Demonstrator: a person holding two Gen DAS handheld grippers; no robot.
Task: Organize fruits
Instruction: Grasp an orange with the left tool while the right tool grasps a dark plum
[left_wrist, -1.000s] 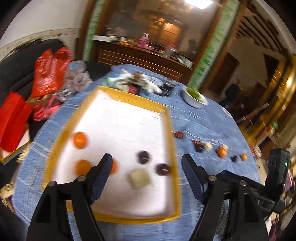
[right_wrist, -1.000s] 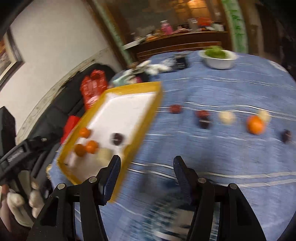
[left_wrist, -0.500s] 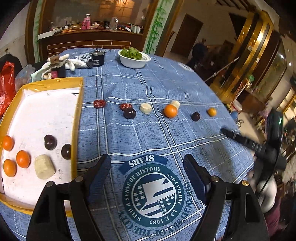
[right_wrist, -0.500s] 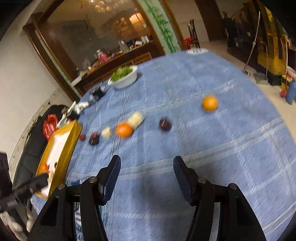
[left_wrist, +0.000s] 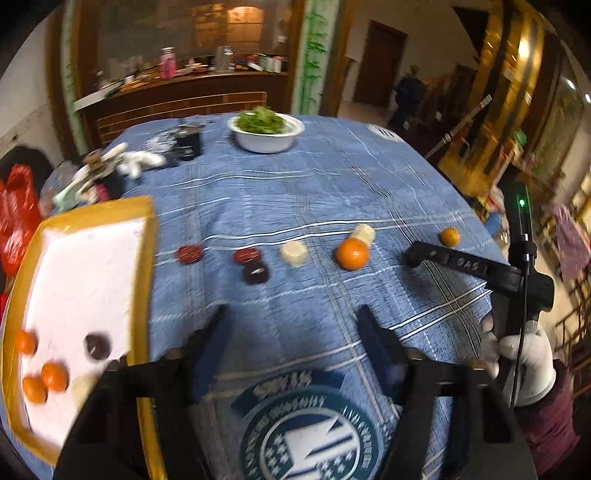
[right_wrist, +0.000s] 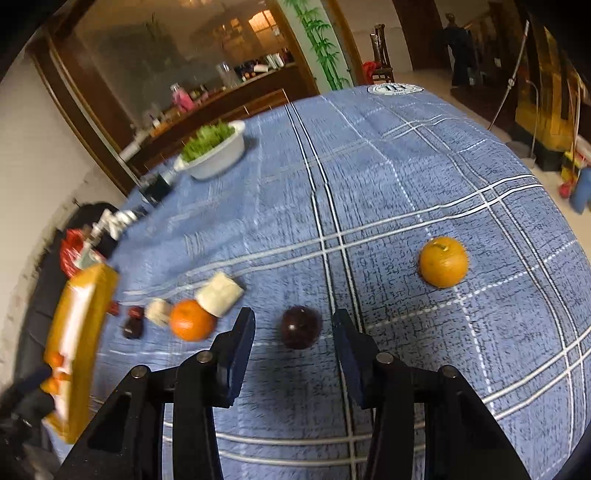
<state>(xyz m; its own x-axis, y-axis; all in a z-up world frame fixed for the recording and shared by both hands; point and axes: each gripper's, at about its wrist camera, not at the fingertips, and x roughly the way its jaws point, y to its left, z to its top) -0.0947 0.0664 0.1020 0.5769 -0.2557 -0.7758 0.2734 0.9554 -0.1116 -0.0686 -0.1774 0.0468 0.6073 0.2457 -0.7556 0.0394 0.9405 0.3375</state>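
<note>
Dark plum (right_wrist: 300, 326) sits on the blue cloth (right_wrist: 406, 206) right btwn your right gripper (right_wrist: 293, 341) fingers, jaws closing, pads not on it yet. Your left gripper (left_wrist: 291, 354) is closing too, nothing btwn its fingers, hovering beside the tray (left_wrist: 146, 258) w/ oranges.

Left gripper (left_wrist: 291, 345): black, angular arms, dark blue pads. Right gripper (right_wrist: 293, 341): black arms, round silver pivot screws, dark blue pads; black body with green LED and black cable. Hand (left_wrist: 524, 363): white glove, maroon sleeve (left_wrist: 550, 424).
</note>
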